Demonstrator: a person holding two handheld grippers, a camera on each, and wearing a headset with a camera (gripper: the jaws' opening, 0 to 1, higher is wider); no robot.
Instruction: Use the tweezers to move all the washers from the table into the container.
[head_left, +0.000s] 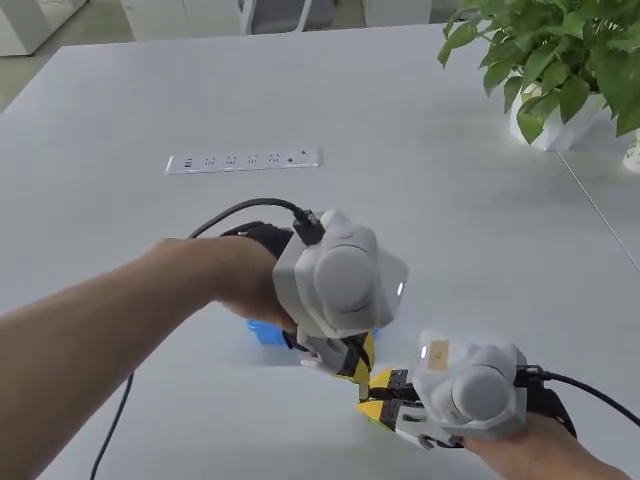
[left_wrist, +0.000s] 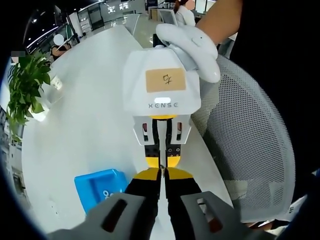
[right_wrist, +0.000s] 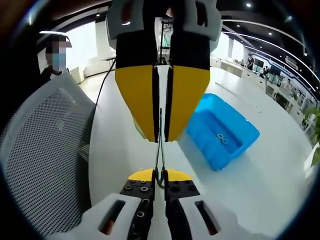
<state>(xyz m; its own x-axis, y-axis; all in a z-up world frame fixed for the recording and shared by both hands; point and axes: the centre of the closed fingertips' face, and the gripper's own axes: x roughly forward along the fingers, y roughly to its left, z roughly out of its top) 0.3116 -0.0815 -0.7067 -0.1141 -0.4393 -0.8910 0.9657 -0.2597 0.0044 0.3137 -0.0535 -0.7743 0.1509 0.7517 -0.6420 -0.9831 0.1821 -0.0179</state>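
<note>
Both nipping the tweezers (right_wrist: 160, 145), the left tongs (left_wrist: 162, 176) and right tongs (right_wrist: 160, 176) are needing one firm grip before either loosens, container (head_left: 262, 333) at their ten o'clock.

Head view: high, angled forward and down over the counter (head_left: 430, 190). The left gripper (head_left: 362, 358) and right gripper (head_left: 374, 398) sit close, near the lower edge.

Left gripper view: low over the counter, facing a mesh chair (left_wrist: 250, 135), with the right gripper head-on and very near.

Right gripper view: faces the opposite way, with the left gripper head-on and equally near.

Shared: both gripper views take in the tweezers (right_wrist: 160, 150) between the two grippers. All three take in the blue container (right_wrist: 222, 130).
</note>
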